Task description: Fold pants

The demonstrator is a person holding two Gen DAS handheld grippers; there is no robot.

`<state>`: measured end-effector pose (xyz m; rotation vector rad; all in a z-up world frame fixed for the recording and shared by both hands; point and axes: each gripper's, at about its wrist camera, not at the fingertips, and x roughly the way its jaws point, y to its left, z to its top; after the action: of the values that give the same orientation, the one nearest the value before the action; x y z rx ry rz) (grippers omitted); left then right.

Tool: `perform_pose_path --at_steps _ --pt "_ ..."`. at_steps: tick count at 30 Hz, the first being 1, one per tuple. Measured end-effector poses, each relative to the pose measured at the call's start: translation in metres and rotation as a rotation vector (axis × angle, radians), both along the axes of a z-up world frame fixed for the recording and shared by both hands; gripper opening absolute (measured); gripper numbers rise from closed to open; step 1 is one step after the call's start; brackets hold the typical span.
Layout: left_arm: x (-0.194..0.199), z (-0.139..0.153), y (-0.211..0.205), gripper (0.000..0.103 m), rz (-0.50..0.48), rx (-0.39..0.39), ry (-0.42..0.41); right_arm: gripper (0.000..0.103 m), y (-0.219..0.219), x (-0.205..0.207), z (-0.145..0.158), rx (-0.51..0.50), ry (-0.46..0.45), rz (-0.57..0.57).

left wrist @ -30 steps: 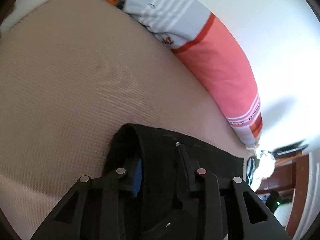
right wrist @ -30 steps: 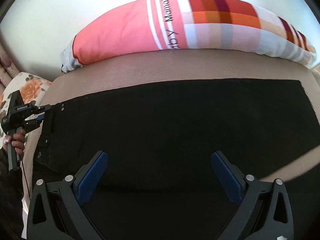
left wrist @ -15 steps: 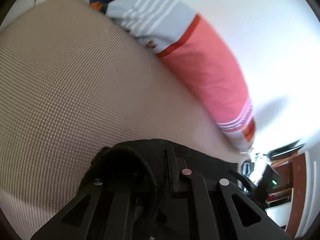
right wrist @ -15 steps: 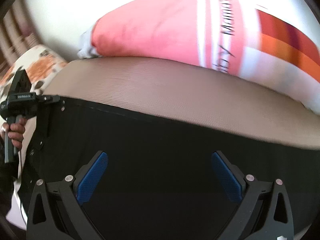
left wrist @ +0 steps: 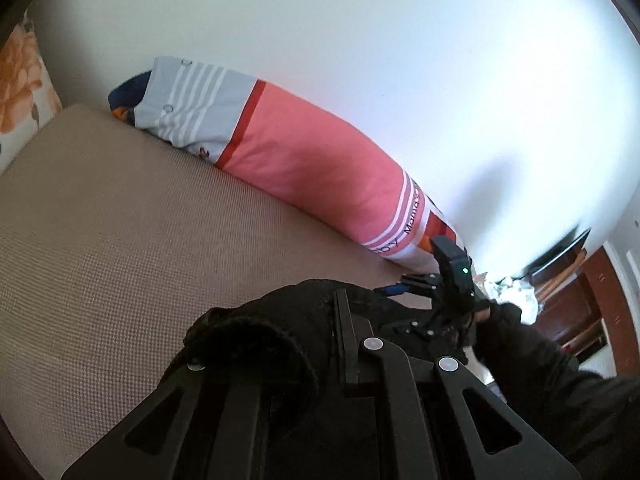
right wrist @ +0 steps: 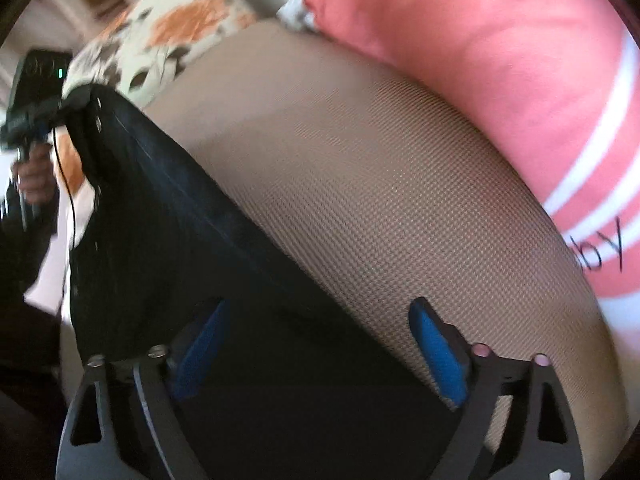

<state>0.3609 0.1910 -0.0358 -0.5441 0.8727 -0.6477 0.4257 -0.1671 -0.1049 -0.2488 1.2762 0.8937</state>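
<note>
The black pants (right wrist: 168,240) stretch across the beige bed from the left gripper down to the right gripper. My left gripper (left wrist: 304,320) is shut on the waistband end of the pants (left wrist: 256,336) and holds it bunched and lifted off the bed; it also shows in the right wrist view (right wrist: 60,108). My right gripper (right wrist: 316,344) is open, its blue pads (right wrist: 436,356) straddling the near edge of the pants. It shows in the left wrist view (left wrist: 404,286) too.
A long pink and grey bolster pillow (left wrist: 304,156) lies along the white wall behind the beige bed cover (left wrist: 120,248). A floral pillow (right wrist: 172,36) lies at the bed's left end. Dark wooden furniture (left wrist: 580,312) stands beyond the bed's right end.
My left gripper has closed on the waistband and lifted it, bunching the cloth. My right gripper has swung left and tilted, still open over the pants.
</note>
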Motion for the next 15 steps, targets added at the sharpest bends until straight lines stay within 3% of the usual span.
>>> perform_pose_path --at_steps 8,15 --pt "-0.009 0.005 0.001 0.01 0.015 0.031 -0.008 0.047 -0.015 0.004 -0.015 -0.083 0.094 0.152" --pt "-0.007 0.004 -0.002 0.01 0.024 0.057 0.006 0.017 -0.036 -0.008 -0.015 -0.155 0.049 0.13"
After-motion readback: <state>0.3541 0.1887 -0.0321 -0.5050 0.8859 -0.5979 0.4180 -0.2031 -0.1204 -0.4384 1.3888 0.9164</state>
